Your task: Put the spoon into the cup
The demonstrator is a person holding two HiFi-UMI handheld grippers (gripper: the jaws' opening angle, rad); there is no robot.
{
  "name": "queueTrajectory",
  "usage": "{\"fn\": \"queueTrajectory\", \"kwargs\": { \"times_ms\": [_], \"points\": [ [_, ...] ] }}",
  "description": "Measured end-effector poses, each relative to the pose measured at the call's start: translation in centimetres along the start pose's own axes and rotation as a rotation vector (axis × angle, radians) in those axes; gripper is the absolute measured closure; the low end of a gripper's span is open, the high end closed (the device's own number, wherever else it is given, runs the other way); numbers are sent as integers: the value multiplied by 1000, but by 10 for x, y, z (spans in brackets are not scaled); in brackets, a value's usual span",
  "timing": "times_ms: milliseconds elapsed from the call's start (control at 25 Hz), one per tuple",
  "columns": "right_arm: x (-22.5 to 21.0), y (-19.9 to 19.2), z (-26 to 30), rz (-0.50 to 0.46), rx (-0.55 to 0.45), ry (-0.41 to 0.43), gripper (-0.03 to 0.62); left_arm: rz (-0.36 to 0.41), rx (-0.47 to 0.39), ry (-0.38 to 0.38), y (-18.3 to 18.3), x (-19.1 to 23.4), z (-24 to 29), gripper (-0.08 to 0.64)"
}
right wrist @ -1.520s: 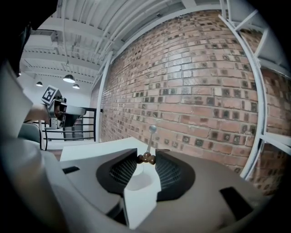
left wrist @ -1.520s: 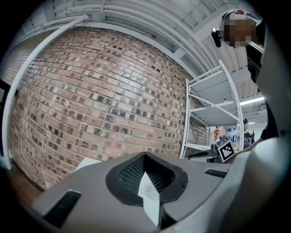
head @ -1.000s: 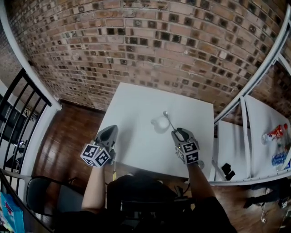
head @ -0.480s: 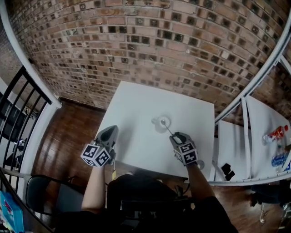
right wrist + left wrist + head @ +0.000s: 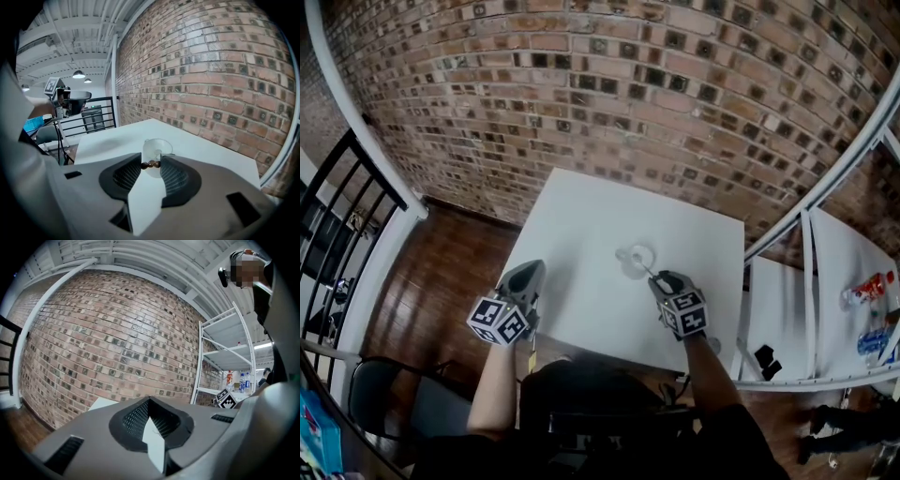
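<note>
Right gripper (image 5: 151, 164): in your right hand, tilted down toward the table; its jaws are clamped narrow on the spoon's handle.
Spoon (image 5: 151, 163): the brown beaded end of the handle sits crosswise between your right jaw pads. In the head view the thin shaft (image 5: 645, 268) slants from the right gripper (image 5: 661, 278) to the cup.
Spoon's far end: inside the cup's rim; you cannot tell whether it touches the bottom.
Cup (image 5: 635, 255): clear, upright, mouth up, on the table just beyond your right jaws (image 5: 157, 149).
Left gripper (image 5: 149, 401): in your left hand, held level; jaw tips are together with nothing between them. In the head view it sits at the table's near left edge (image 5: 525, 273), well apart from the cup.
Table (image 5: 581, 220): white, square, set against the brick wall (image 5: 609, 94).
Shelf rack (image 5: 811, 281): white, to your right, with bottles (image 5: 865, 277) on it.
</note>
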State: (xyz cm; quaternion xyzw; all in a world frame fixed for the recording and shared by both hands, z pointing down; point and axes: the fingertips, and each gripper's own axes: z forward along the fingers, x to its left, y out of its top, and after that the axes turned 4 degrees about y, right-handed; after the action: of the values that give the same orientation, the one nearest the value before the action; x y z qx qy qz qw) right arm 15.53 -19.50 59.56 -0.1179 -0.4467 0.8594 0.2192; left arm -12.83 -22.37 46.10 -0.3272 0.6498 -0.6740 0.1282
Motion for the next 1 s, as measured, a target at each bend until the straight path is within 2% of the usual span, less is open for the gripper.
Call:
{"fn": "queueTrajectory", "kwargs": {
  "times_ms": [680, 760, 840, 1000],
  "points": [
    [-2, 9, 41, 0, 35, 23, 462, 13, -36, 67, 15, 30, -10, 557],
    [-2, 9, 42, 3, 30, 21, 462, 12, -31, 66, 14, 30, -11, 557],
    [-1, 10, 40, 5, 16, 16, 425, 13, -29, 61, 14, 29, -10, 557],
    [-3, 16, 31, 3, -25, -9, 425, 16, -29, 49, 14, 25, -10, 557]
  ]
}}
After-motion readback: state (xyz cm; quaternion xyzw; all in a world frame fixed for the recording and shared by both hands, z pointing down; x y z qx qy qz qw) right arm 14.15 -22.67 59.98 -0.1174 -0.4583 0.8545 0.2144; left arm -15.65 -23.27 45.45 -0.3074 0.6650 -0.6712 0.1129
